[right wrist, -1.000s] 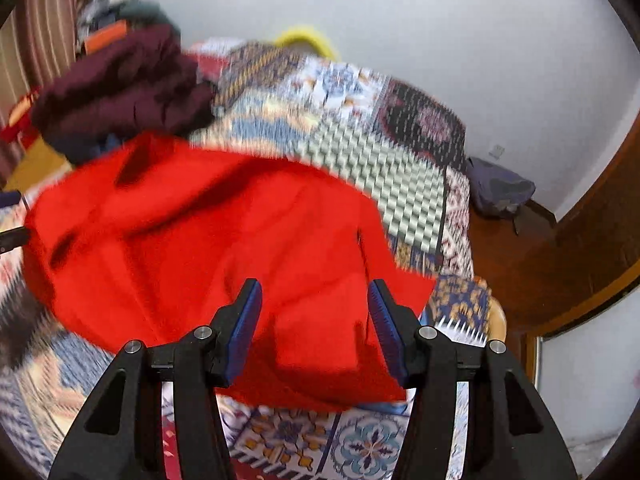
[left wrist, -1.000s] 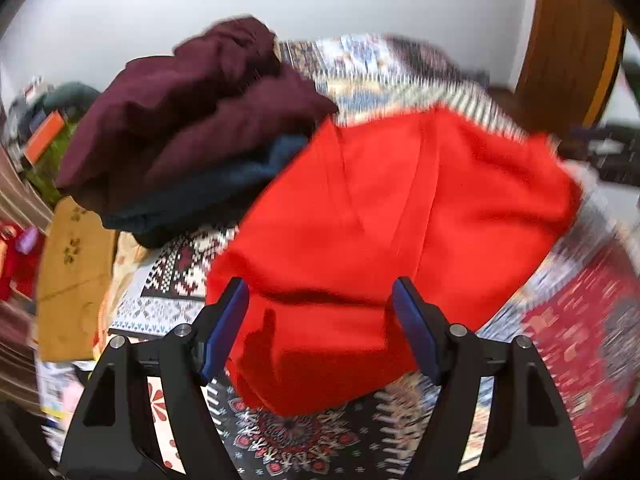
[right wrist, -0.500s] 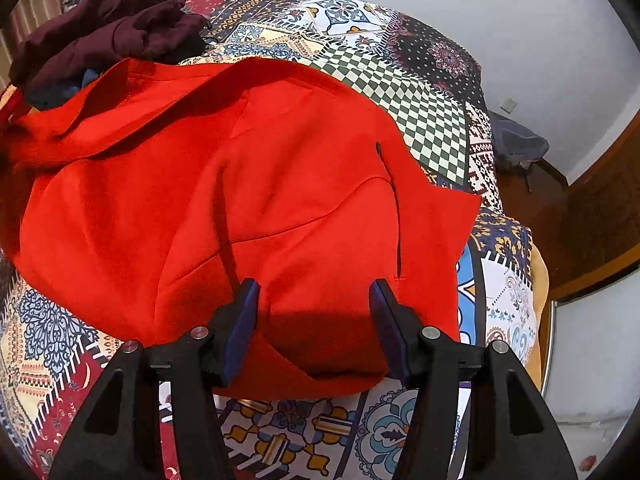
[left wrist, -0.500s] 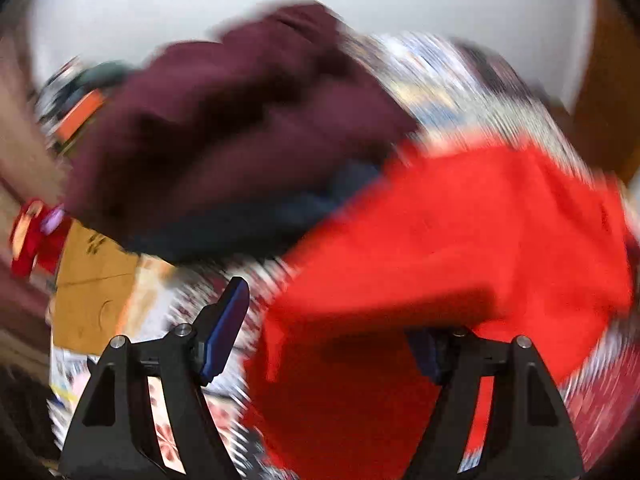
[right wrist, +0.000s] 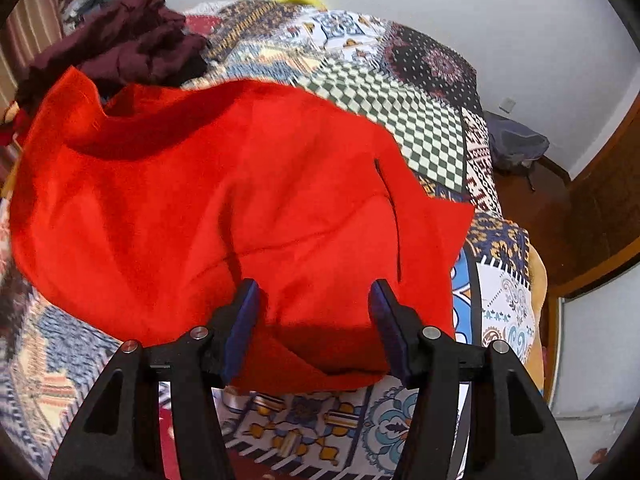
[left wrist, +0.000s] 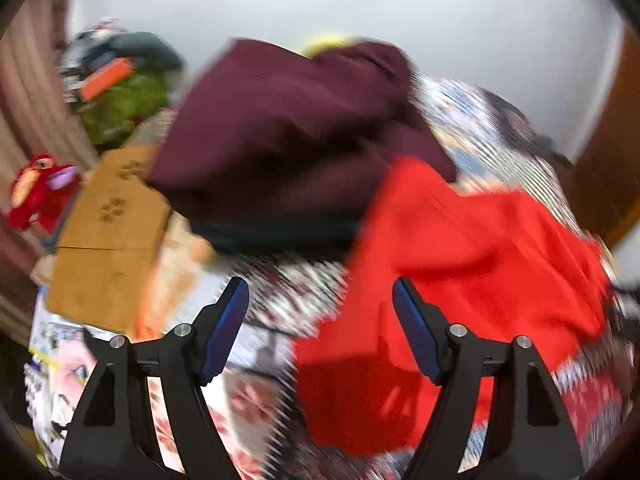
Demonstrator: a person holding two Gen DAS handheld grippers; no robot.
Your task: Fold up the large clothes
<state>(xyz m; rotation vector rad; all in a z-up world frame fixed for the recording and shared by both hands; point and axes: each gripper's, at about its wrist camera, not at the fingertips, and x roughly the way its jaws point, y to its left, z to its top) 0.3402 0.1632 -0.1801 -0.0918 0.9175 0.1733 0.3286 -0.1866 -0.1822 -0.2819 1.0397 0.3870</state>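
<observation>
A large red garment [right wrist: 224, 208] lies folded and rumpled on the patterned bedspread [right wrist: 400, 92]. In the left wrist view the red garment [left wrist: 472, 264] fills the right half, blurred by motion. My right gripper [right wrist: 314, 304] is open and empty, hovering just over the garment's near edge. My left gripper [left wrist: 320, 304] is open and empty, with the garment's left edge between and under its right finger. A pile of maroon clothes [left wrist: 288, 136] over a dark blue one sits behind the garment; the maroon pile [right wrist: 120, 40] shows at the far left in the right wrist view.
A cardboard box [left wrist: 108, 232], a red plush toy [left wrist: 36, 192] and a green heap [left wrist: 128, 100] stand left of the bed. A dark bag [right wrist: 516, 144] lies on the floor at the right, by a wooden door frame [right wrist: 600, 208].
The left gripper has swung left, so the red garment has shifted to the right of its view. The right gripper has moved closer over the garment. Both stay open.
</observation>
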